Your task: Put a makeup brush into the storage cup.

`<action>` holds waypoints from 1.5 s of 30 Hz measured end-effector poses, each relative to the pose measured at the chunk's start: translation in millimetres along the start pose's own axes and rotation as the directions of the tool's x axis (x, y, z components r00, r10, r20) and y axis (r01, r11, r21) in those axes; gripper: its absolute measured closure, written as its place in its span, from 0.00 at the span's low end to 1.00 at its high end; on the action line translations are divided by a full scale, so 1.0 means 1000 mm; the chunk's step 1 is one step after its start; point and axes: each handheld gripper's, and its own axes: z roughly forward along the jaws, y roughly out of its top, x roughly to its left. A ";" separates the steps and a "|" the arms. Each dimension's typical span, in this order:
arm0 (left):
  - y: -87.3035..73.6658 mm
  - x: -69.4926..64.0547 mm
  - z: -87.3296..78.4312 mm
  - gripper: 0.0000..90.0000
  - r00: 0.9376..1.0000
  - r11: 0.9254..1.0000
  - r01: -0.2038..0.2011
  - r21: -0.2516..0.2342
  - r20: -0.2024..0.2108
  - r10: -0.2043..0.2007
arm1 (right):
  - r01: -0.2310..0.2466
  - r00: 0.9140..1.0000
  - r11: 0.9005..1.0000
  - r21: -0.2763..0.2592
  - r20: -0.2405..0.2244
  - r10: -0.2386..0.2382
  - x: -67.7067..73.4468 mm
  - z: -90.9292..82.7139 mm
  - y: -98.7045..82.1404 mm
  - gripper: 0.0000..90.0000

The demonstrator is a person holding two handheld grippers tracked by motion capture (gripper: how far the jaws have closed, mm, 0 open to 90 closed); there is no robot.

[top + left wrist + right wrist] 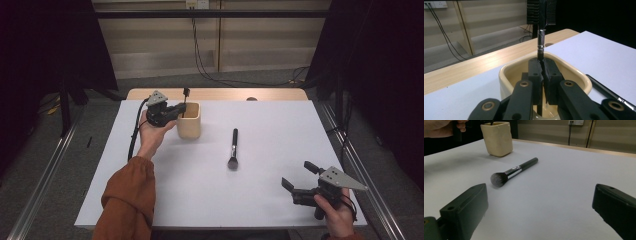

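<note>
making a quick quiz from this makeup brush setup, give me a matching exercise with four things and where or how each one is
Things:
1. comb brush
2. cream cup
3. powder brush
4. right gripper

States:
A. lying flat in the middle of the white table
B. jaws wide open, nothing between them
C. upright, its handle clamped in the left gripper over the cup
D. standing at the table's far left part

Pairs: 1-C, 2-D, 3-A, 4-B
</note>
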 end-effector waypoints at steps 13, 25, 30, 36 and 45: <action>-0.002 0.003 -0.002 0.82 1.000 1.000 0.021 0.008 0.009 -0.021 | 0.000 1.000 1.000 -0.001 0.000 0.000 0.000 0.000 0.000 0.00; -0.002 0.000 -0.012 0.56 0.999 0.999 0.032 -0.021 0.017 -0.031 | -0.001 1.000 1.000 -0.001 0.000 0.001 0.000 0.000 0.000 0.00; -0.002 -0.001 -0.020 0.42 0.999 0.999 0.043 -0.025 0.016 -0.042 | 0.006 1.000 1.000 0.003 -0.001 -0.006 0.000 0.000 0.000 0.00; -0.001 -0.002 -0.034 0.23 0.999 0.998 0.050 -0.039 0.004 -0.050 | 0.007 1.000 1.000 0.005 0.000 -0.007 0.000 0.000 0.000 0.00; -0.007 -0.007 -0.054 0.08 0.999 0.999 0.038 -0.037 0.021 -0.037 | 0.008 1.000 1.000 0.005 0.001 -0.008 0.000 0.001 0.000 0.00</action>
